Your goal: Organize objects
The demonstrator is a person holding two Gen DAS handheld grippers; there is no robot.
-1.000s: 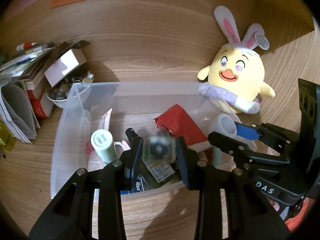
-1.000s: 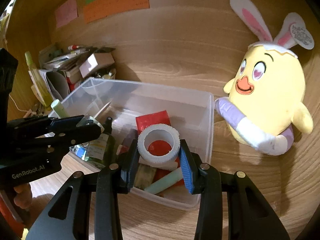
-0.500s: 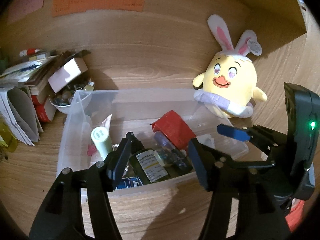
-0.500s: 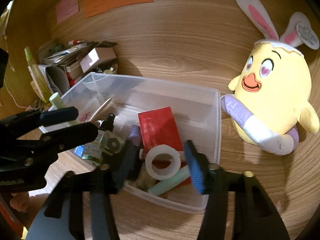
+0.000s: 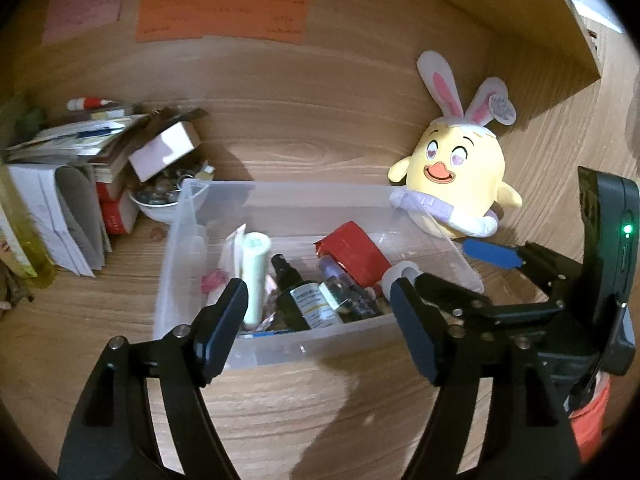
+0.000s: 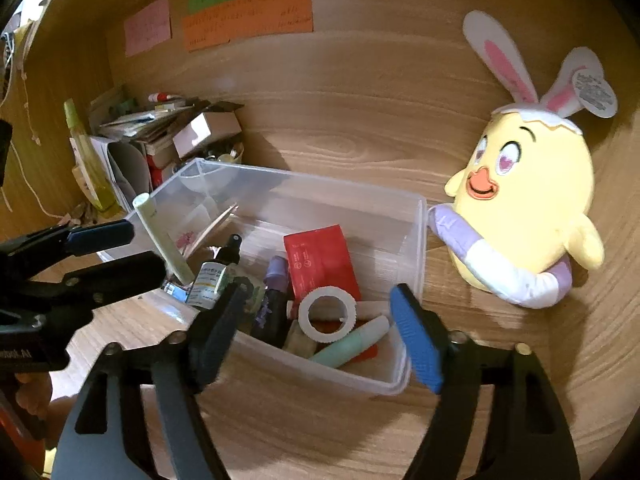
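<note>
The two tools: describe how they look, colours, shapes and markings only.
The left tool has matte black angular arms with silver pivot screws and dark pads. The right tool is built the same, with at least one ribbed blue pad. Its black body shows a green light in the left wrist view. The left tool's body carries white lettering, partly cut off.

Clear plastic bin [image 6: 416,240] on matt wood-grain desk [image 6: 300,432].
</note>
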